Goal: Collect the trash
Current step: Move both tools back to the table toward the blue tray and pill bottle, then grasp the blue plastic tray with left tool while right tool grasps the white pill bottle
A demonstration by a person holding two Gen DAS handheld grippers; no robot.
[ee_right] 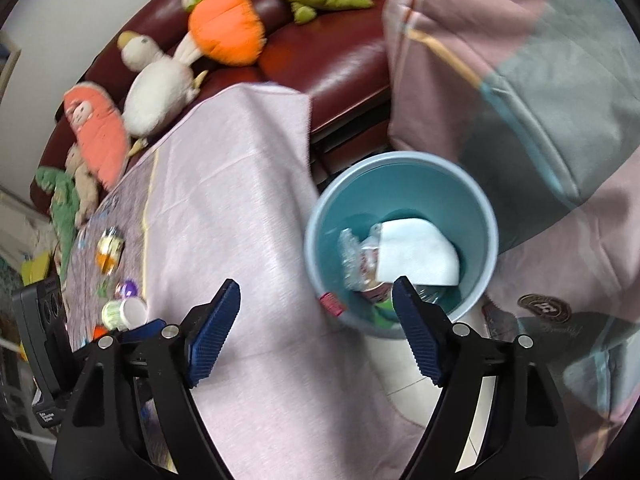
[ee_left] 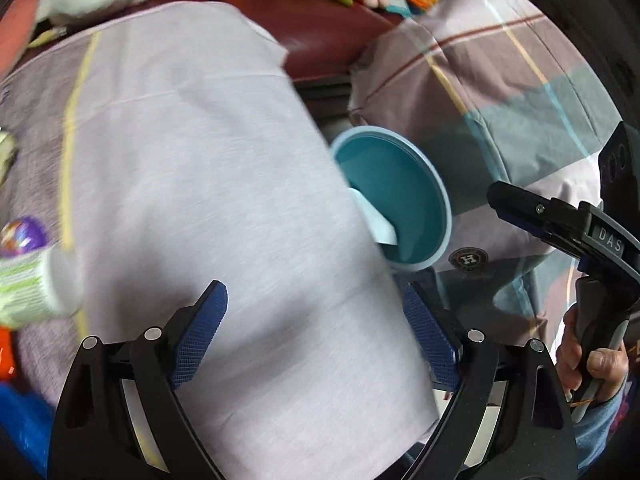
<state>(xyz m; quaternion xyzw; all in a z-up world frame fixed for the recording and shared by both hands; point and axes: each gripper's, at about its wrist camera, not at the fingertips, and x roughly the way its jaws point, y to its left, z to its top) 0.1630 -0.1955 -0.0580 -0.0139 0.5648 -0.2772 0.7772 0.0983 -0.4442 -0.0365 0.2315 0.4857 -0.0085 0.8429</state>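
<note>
My left gripper [ee_left: 316,312] hangs open over the lilac cloth on the table [ee_left: 208,184], with nothing between its blue pads. Near the table's left edge lie a white and green cup [ee_left: 36,288] and a purple wrapper [ee_left: 22,236]. The teal bin [ee_left: 436,208] stands on the floor just past the table's right edge. My right gripper [ee_right: 316,284] is open and empty, above the table edge beside the bin [ee_right: 400,164]. Inside lie a white tissue [ee_right: 420,252], a crumpled clear wrapper [ee_right: 354,256] and a small cup. A pink scrap [ee_right: 332,304] shows at the bin's near wall.
Plush toys [ee_right: 224,32] line a dark red sofa [ee_right: 340,64] behind the table. A patterned quilt [ee_right: 540,100] is heaped to the right of the bin. More litter [ee_right: 108,252] lies at the table's far left. A person's hand [ee_left: 588,360] grips the right tool's handle.
</note>
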